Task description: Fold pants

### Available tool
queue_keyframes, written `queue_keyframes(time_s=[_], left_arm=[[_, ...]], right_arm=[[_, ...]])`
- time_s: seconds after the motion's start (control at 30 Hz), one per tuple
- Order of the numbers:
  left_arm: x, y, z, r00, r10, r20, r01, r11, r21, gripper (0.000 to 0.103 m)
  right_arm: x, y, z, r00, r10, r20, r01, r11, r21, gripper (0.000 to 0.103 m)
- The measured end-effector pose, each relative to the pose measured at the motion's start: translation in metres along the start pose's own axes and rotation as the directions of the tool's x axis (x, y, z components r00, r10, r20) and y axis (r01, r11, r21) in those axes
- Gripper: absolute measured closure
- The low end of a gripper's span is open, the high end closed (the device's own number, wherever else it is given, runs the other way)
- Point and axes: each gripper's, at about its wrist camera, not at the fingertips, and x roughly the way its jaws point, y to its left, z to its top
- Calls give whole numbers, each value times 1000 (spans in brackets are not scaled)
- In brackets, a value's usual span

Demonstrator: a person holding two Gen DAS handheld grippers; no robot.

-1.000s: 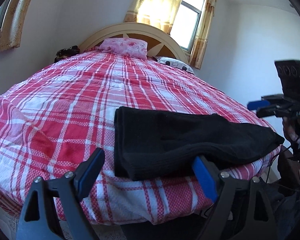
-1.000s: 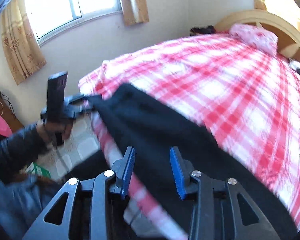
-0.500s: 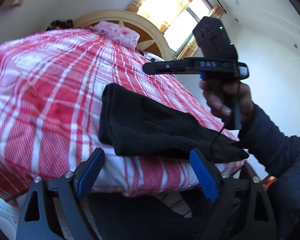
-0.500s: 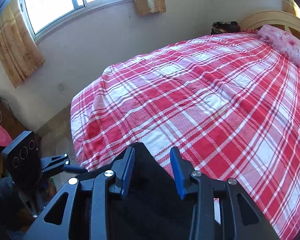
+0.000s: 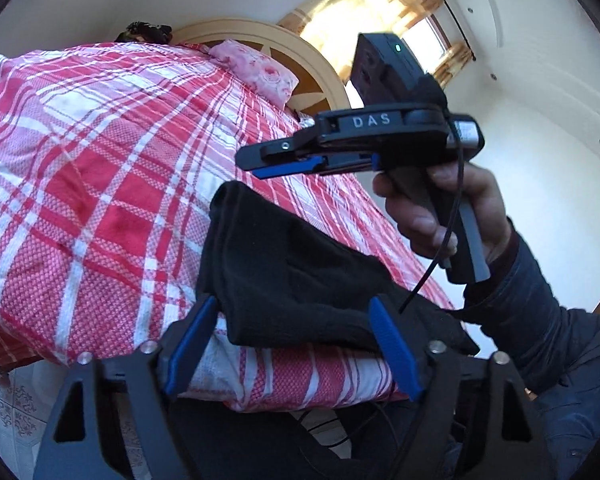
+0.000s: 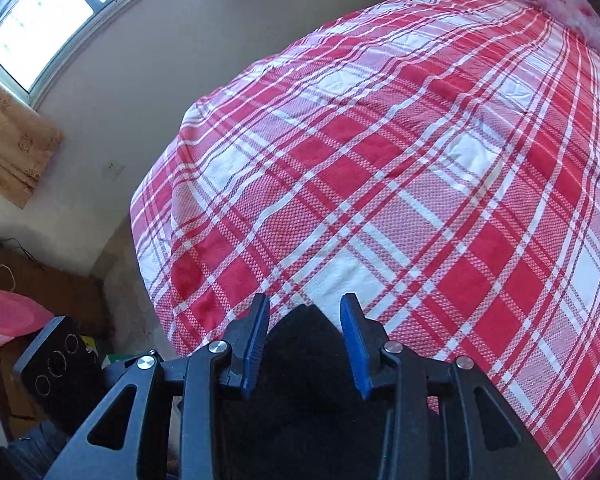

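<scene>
Swung in over the bed corner, the right hand-held gripper [image 6: 305, 340] hovers half-open above the folded black fleece pants [image 5: 300, 276], which lie at the near edge of the red-and-white plaid bedspread [image 6: 420, 168]; the left hand-held gripper [image 5: 296, 344] is closing around them; beyond, the bedspread lies open to the pink pillow [image 5: 256, 70]

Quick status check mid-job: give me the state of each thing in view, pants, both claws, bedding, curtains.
Pants: black, folded over, lying at the near edge of the bed.
Left claw: closing, fingers either side of the pants' near edge, not yet pressing.
Right claw: partly open, above the pants, nothing gripped.
Bedspread: red plaid, spread flat.
Pillow: lying by the headboard.
Curtain: drawn aside from the window.
</scene>
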Motion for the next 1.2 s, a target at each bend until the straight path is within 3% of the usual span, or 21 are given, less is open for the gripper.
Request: queue_keyframes(time_s=[0.2,0.37,0.43,0.5,0.53,0.63,0.8,0.93,1.03,1.1,1.2], left_arm=[[4,-2,-2,998,58,-16,-58,998,23,50],[7,6,3,998,62,-3,-62,998,12,74],[8,8,3,998,62,-1,-62,998,7,77],[8,11,3,998,58,3,-58,998,0,82],[8,13,4,999,53,3,-53,999,-4,85],[4,10,4,999,44,13,-45,999,6,86],[8,-1,17,998,46,38,-48,998,49,86],[16,-2,26,993,114,44,-117,989,88,88],[22,12,26,985,169,35,-171,983,61,88],[26,21,24,982,186,15,-187,981,46,88],[28,23,22,983,183,16,-184,982,51,88]], right_arm=[[8,17,-10,997,-68,-31,65,993,-98,64],[16,29,-23,982,-186,-26,174,954,-246,64],[23,28,-26,977,-210,-26,195,941,-276,64],[29,26,-29,977,-211,-16,198,936,-291,73],[28,25,-31,978,-208,-5,197,936,-293,84],[23,25,-31,983,-185,15,181,939,-291,90],[6,21,-29,983,-163,83,180,947,-266,91],[-3,3,-21,990,-103,92,119,975,-187,91],[2,-18,-13,997,-40,68,47,994,-98,91],[10,-31,-9,997,-44,67,48,997,-60,90],[23,-41,-6,997,-50,61,52,998,-39,78]])
